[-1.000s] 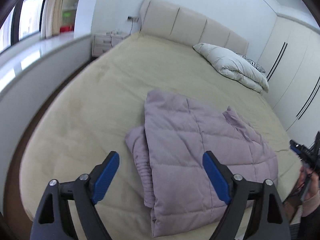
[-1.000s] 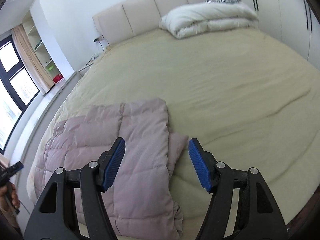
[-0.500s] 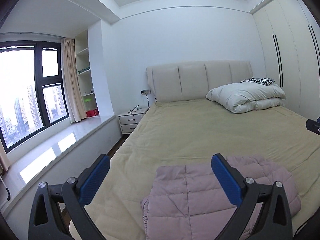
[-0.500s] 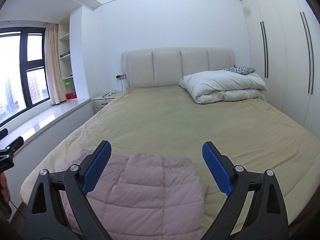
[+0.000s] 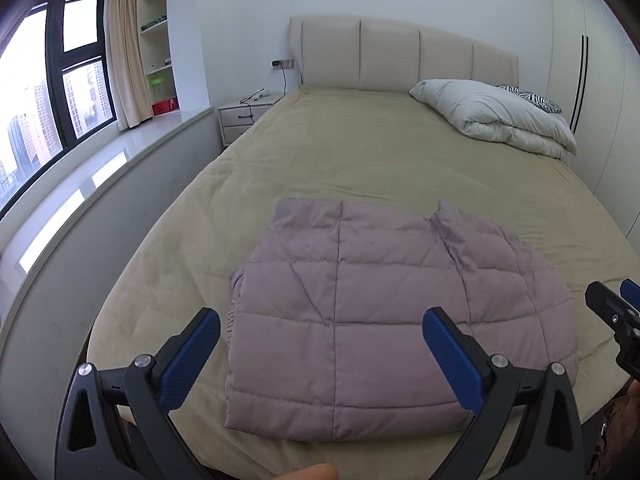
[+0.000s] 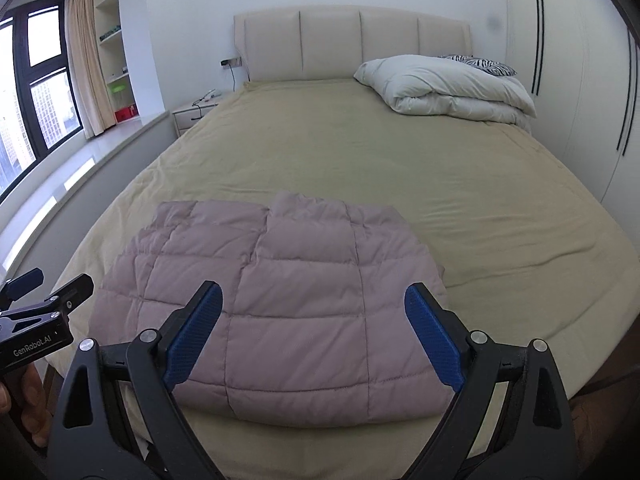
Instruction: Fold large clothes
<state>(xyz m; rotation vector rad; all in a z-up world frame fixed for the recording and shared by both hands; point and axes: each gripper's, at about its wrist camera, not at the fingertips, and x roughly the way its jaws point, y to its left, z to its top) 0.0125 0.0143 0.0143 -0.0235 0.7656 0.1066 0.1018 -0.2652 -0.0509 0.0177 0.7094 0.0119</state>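
Note:
A mauve quilted puffer jacket [image 5: 360,312] lies folded into a rough rectangle near the foot of the beige bed [image 5: 380,160]. It also shows in the right wrist view [image 6: 288,304]. My left gripper [image 5: 320,360] is open and empty, held above the jacket's near edge. My right gripper [image 6: 316,336] is open and empty, also above the jacket's near edge. The right gripper's tip shows at the right edge of the left wrist view [image 5: 616,316]; the left gripper shows at the left edge of the right wrist view [image 6: 36,312].
A folded white duvet [image 5: 496,116] and a zebra-print pillow [image 5: 528,98] lie at the bed's head on the right. A nightstand [image 5: 244,118], window ledge [image 5: 80,184] and window stand left; wardrobe doors [image 6: 580,80] stand right.
Both grippers tilted up from the jacket to face the headboard, then dipped back partway. The jacket lies unmoved. Both stay open.

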